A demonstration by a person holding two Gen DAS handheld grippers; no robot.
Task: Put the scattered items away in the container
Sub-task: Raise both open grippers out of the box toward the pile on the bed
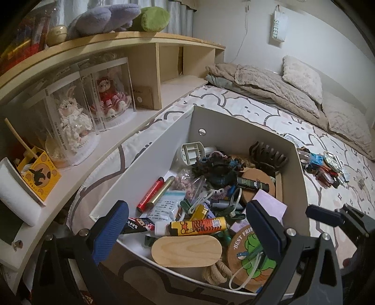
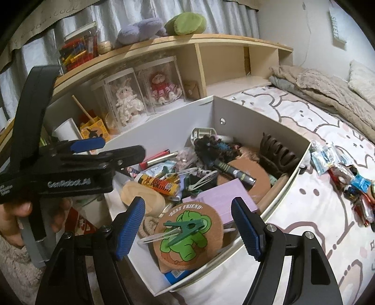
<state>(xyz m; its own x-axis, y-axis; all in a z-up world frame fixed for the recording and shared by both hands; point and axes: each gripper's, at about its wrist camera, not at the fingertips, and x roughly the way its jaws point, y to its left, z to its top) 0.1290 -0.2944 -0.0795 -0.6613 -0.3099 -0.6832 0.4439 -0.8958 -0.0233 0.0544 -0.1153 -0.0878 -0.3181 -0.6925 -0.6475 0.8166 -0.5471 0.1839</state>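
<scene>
White open-top box container (image 1: 234,122) sits on the bed (image 1: 257,110) with cartoon-print sheet, hard against the curved wooden headboard shelf (image 1: 131,40). Box is already packed: round cork coaster with green elephant and "BEST FRIEND" text (image 2: 189,237) at the near corner with a green plastic clothes peg (image 2: 185,227) lying on top of it, oval pale-wood block (image 1: 186,251) beside it, orange-and-yellow tiger-print tube (image 1: 198,225), lilac rectangular pad (image 2: 218,199), dark brown claw hair clip (image 1: 268,156) by the far wall, red cylinder (image 1: 150,193) and gold cylinder (image 1: 161,192) side by side. Count: two coasters visible, the second a plain brown round one (image 2: 253,180) deeper in. Remaining scattered items, a small pile of blue packets and red wrappers (image 2: 346,173), lie on the sheet outside the box's right wall, well apart from both grippers. Shelf holds two clear display cases with dolls (image 1: 93,105), a yellow carton (image 1: 38,174), and purple and green plush toys (image 1: 121,16) on top. Left gripper (image 1: 187,227) hovers over the near edge of the box, blue pads spread, nothing between them. Right gripper (image 2: 187,225) likewise spread and empty, above the elephant coaster; in its view the left gripper's body crosses the left side.
</scene>
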